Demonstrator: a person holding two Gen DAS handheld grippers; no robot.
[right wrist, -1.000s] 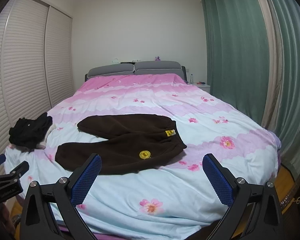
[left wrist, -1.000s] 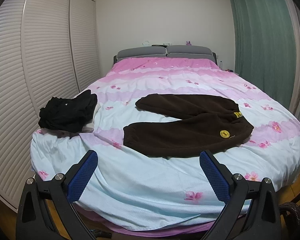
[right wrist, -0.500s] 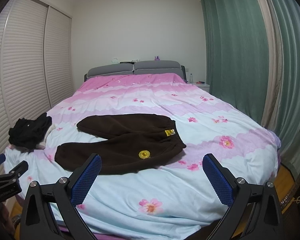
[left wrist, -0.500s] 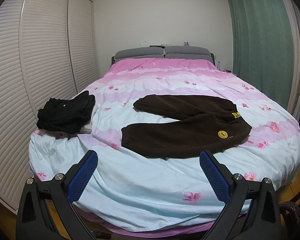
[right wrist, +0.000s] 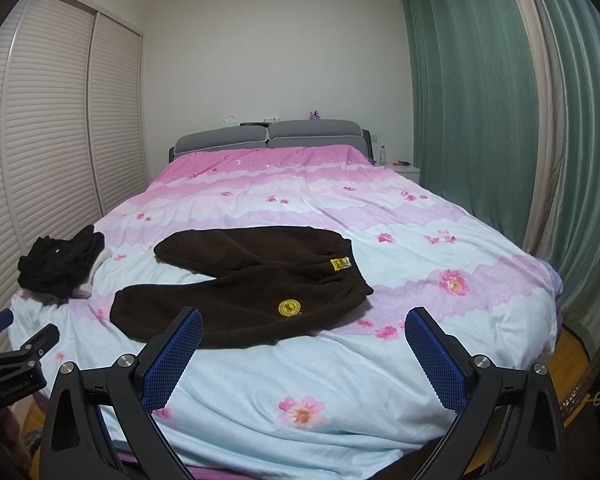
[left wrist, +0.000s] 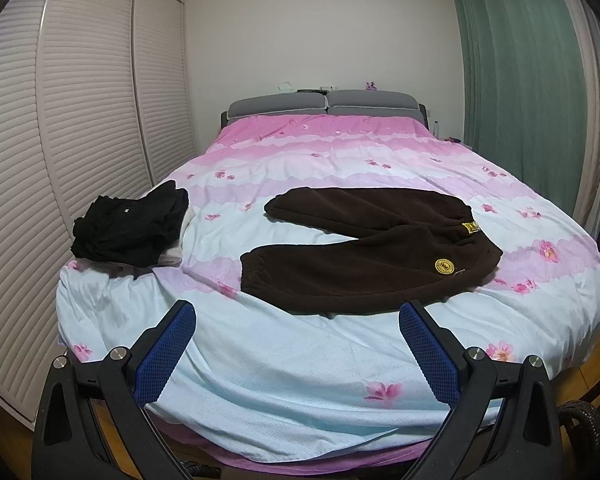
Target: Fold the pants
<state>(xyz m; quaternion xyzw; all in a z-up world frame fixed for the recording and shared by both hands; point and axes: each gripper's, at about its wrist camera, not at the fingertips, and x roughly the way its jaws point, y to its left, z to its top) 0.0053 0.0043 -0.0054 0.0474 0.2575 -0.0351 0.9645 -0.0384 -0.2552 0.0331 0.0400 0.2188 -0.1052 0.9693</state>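
Dark brown fleece pants (left wrist: 364, 256) lie spread flat on the bed, legs pointing left, waistband with yellow patches at the right; they also show in the right wrist view (right wrist: 244, 288). My left gripper (left wrist: 298, 340) is open and empty, held off the foot of the bed, short of the pants. My right gripper (right wrist: 304, 344) is open and empty, also short of the pants' near edge. The left gripper's tip shows at the left edge of the right wrist view (right wrist: 16, 340).
The bed (left wrist: 300, 380) has a pink and light-blue floral cover. A pile of black clothes (left wrist: 132, 228) sits near its left edge. Slatted wardrobe doors (left wrist: 60, 128) stand on the left, green curtains (right wrist: 480, 112) on the right, a nightstand (right wrist: 406, 170) beside the headboard.
Both grippers have shifted slightly; the left view has drifted a little so the bed sits marginally lower. The pants have not moved and both grippers stay open.
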